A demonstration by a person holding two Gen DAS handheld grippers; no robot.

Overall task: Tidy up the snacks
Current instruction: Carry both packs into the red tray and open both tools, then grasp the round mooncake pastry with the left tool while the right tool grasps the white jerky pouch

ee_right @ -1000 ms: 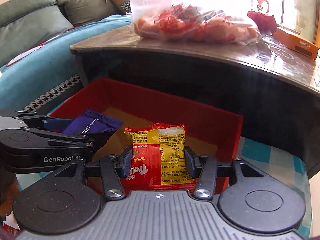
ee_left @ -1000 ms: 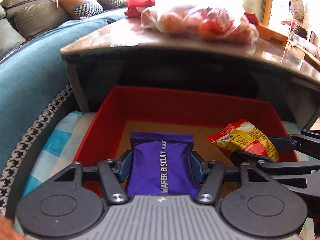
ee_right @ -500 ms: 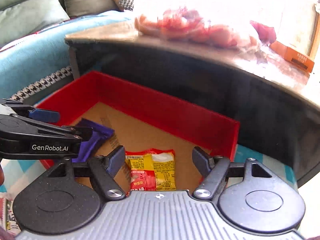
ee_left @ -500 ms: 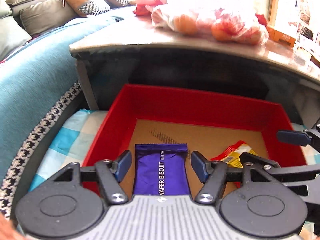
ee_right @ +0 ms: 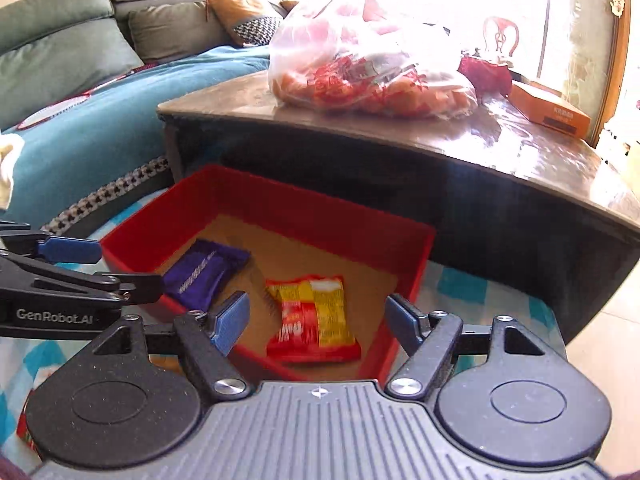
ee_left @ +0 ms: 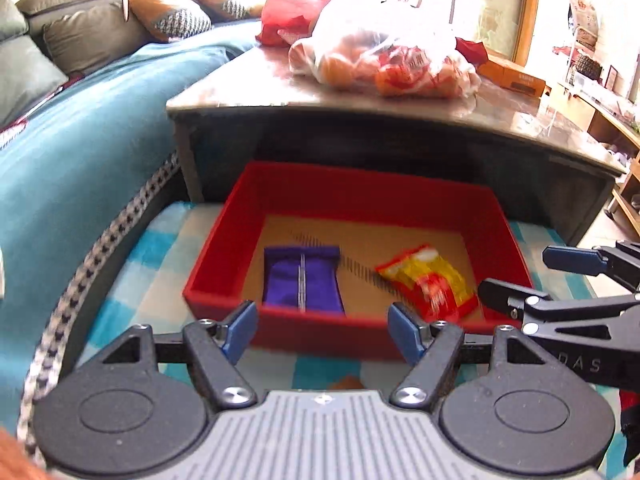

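Note:
A red box (ee_left: 312, 184) (ee_right: 352, 220) with a brown floor stands on a blue checked cloth. In it lie a purple wafer biscuit pack (ee_left: 302, 280) (ee_right: 204, 270) on the left and a red and yellow snack pack (ee_left: 430, 280) (ee_right: 314, 316) on the right. My left gripper (ee_left: 322, 330) is open and empty, above the box's near wall. My right gripper (ee_right: 316, 320) is open and empty, above the near right part of the box; it also shows at the right of the left wrist view (ee_left: 560, 280).
A dark coffee table (ee_left: 400, 120) overhangs the box's far side and carries a clear bag of snacks (ee_right: 368, 68) and an orange carton (ee_right: 552, 110). A teal sofa (ee_left: 80, 140) runs along the left. The checked cloth (ee_left: 140, 264) surrounds the box.
Both grippers opened and dropped their packs into the red box, then pulled back and up. The purple pack and the red and yellow pack now lie on the box floor.

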